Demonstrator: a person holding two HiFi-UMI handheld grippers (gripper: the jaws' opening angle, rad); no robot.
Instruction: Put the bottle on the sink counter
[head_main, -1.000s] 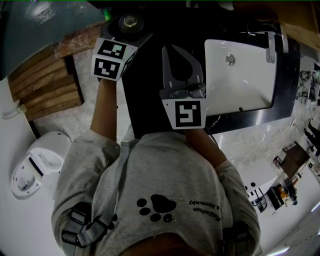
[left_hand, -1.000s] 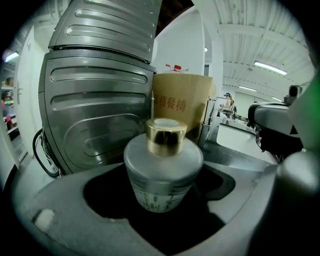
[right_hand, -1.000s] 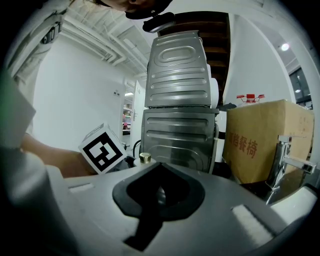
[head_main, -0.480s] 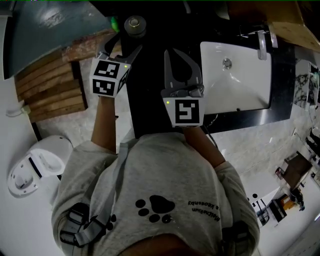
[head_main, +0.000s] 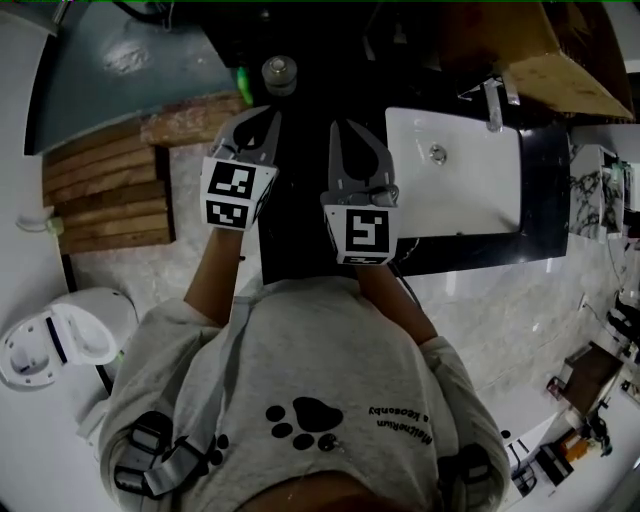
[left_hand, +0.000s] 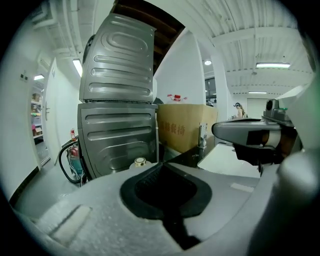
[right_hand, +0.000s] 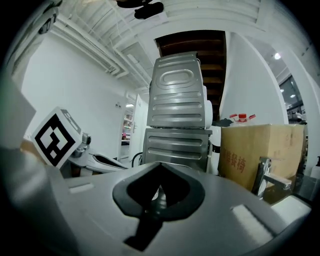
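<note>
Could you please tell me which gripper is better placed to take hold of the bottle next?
The left. The bottle stands just beyond the left gripper, nearly in line with its jaws, while the right gripper sits further aside, toward the sink. The left jaws are shut and empty, so they would likely need opening first.

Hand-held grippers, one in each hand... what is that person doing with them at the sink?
A person stands at the dark counter beside the white sink, with a hand-held gripper in each hand. The left hand-held gripper is shut with nothing between its jaws. The bottle stands just past its tips and is not gripped. The right hand-held gripper is shut and empty too, held out over the counter. So nobody is holding the bottle right now.
</note>
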